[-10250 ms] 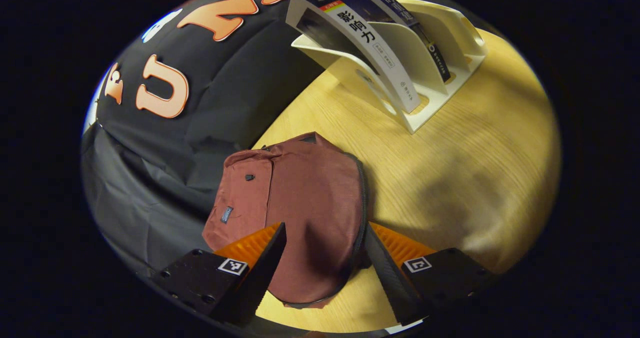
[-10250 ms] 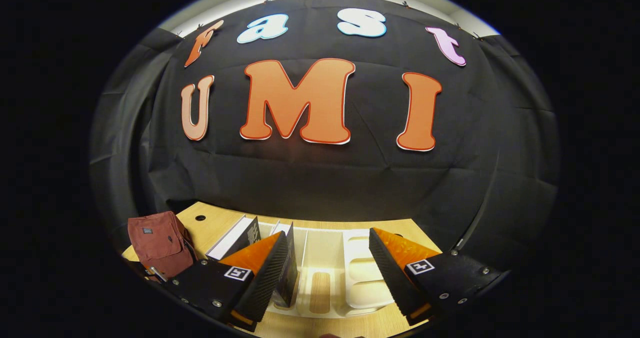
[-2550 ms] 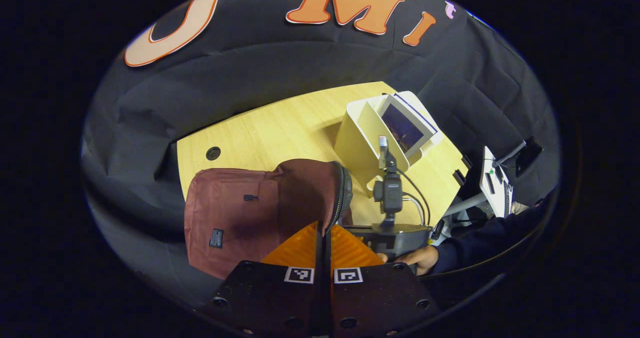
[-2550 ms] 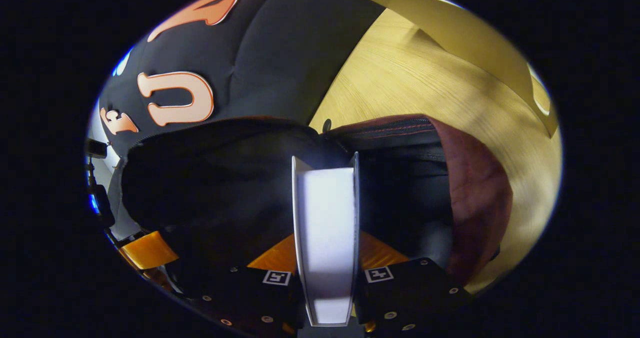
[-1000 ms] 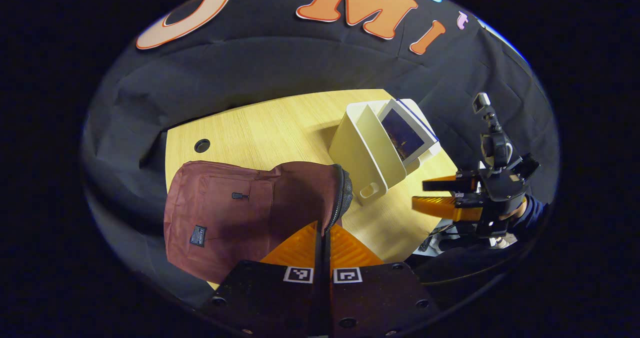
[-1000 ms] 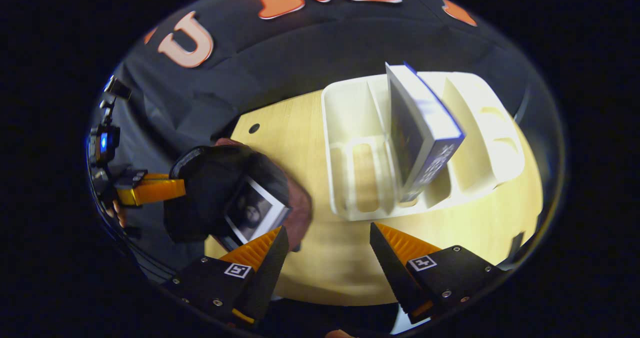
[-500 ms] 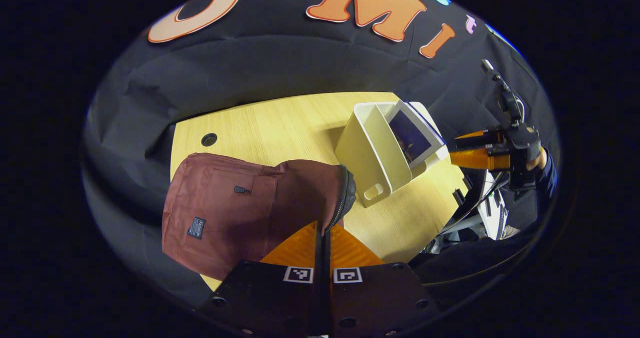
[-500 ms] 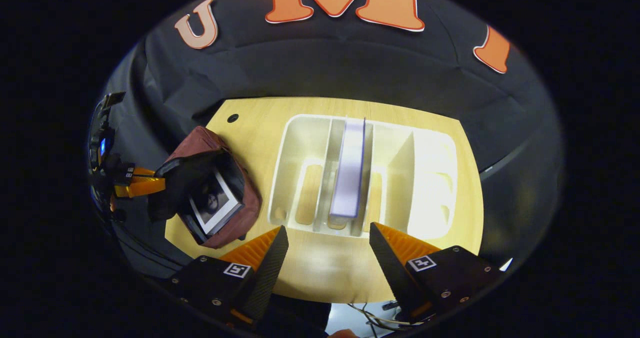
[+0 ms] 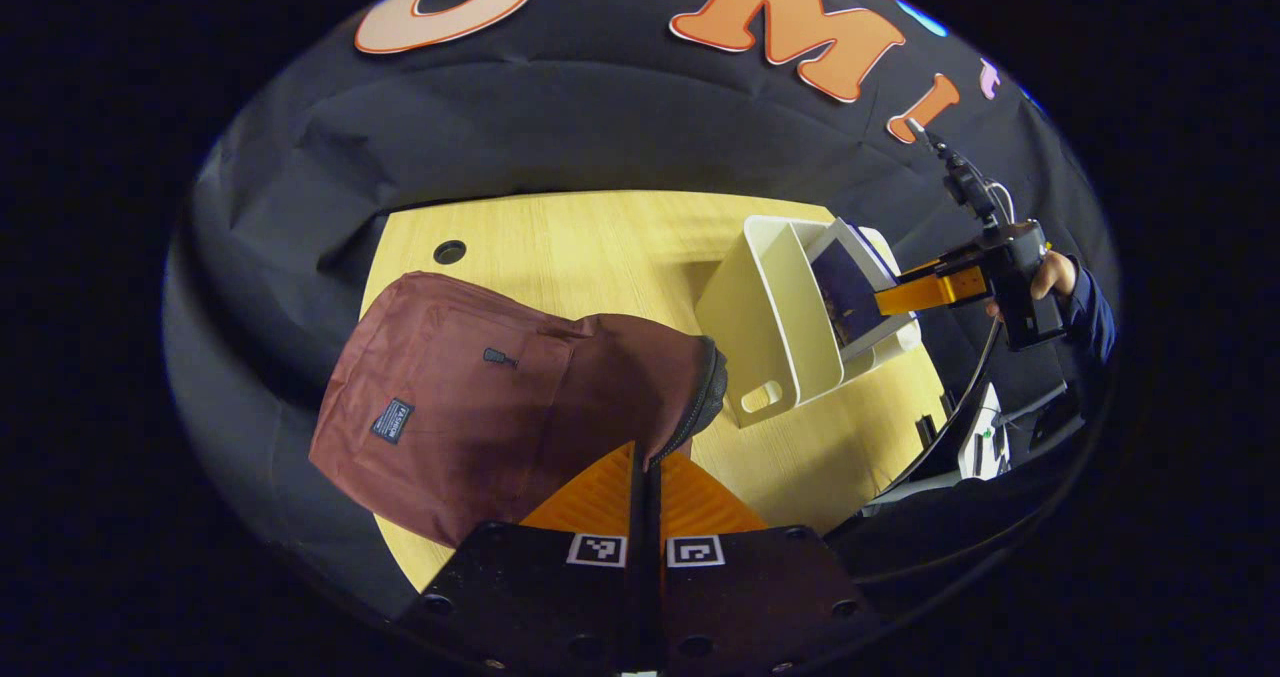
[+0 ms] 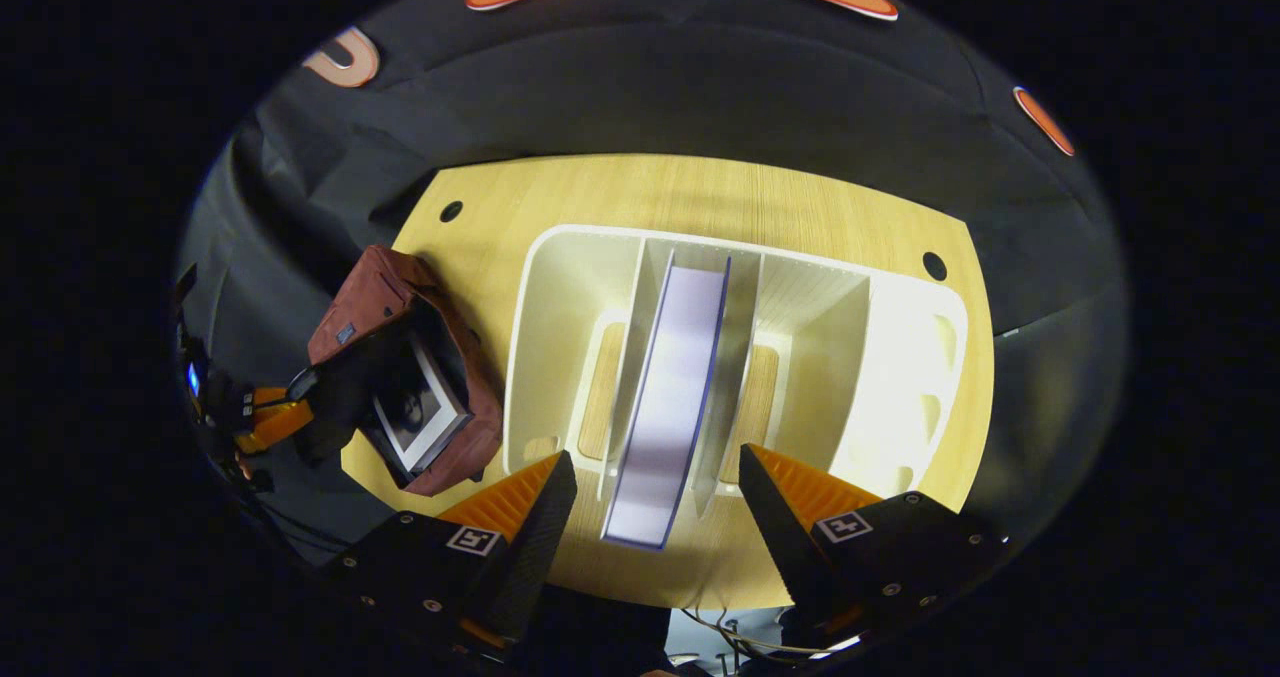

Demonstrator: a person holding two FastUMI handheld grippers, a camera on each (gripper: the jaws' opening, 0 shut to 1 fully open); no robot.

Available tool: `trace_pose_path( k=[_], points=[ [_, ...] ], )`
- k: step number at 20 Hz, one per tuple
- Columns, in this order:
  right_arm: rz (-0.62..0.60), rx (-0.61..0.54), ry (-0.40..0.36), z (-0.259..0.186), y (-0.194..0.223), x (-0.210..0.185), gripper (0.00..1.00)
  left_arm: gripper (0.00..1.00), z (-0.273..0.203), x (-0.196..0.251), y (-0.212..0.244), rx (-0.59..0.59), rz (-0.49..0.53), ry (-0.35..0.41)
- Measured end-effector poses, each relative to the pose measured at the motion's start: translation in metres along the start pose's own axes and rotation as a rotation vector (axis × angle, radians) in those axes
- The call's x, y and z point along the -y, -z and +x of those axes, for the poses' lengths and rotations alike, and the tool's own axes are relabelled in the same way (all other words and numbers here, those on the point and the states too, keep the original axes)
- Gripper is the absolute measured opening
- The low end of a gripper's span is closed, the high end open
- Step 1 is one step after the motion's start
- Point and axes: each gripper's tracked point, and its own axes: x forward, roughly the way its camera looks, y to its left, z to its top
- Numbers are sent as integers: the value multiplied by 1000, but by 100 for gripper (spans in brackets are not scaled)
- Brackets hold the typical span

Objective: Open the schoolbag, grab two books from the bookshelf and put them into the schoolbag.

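The maroon schoolbag (image 9: 500,397) lies on the wooden table, and my left gripper (image 9: 646,469) is shut on its zippered rim, holding the mouth up. In the right gripper view the schoolbag (image 10: 400,357) gapes open with one book (image 10: 420,417) inside. The second book (image 10: 668,397) stands spine-up in a middle slot of the white bookshelf (image 10: 850,357). My right gripper (image 10: 655,502) is open just above the book's near end, one finger on each side, not touching. In the left gripper view the right gripper (image 9: 915,292) hovers at the bookshelf (image 9: 775,327).
The wooden table (image 10: 700,197) has cable holes at its far corners (image 10: 933,266). Black cloth wall surrounds it. A person's hand (image 9: 1055,275) holds the right gripper. Bare table lies between bag and shelf.
My right gripper has dropped closer to the bookshelf, so the standing book now sits between its open fingers. The left gripper keeps its hold on the bag rim, tilted slightly.
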Motion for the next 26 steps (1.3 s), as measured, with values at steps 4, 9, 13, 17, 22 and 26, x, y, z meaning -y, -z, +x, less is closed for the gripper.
trace_pose_path(
  k=[4,9,13,17,22,26],
  points=[
    [-18,-64,8,32,-10,9,94,1,1,3,4,2,-57,-30],
    [-1,-125,36,48,-11,5,58,1,-1,5,6,9,-83,-44],
    [78,-121,95,43,-14,14,40,1,2,2,10,-2,-56,-8],
    [108,-69,113,9,-19,12,38,1,-2,-4,7,-4,-11,31],
    [166,40,126,-56,-22,9,37,1,-3,-6,4,-3,52,73],
    [221,115,131,-104,-14,11,37,1,-3,-7,3,0,78,93]
  ],
)
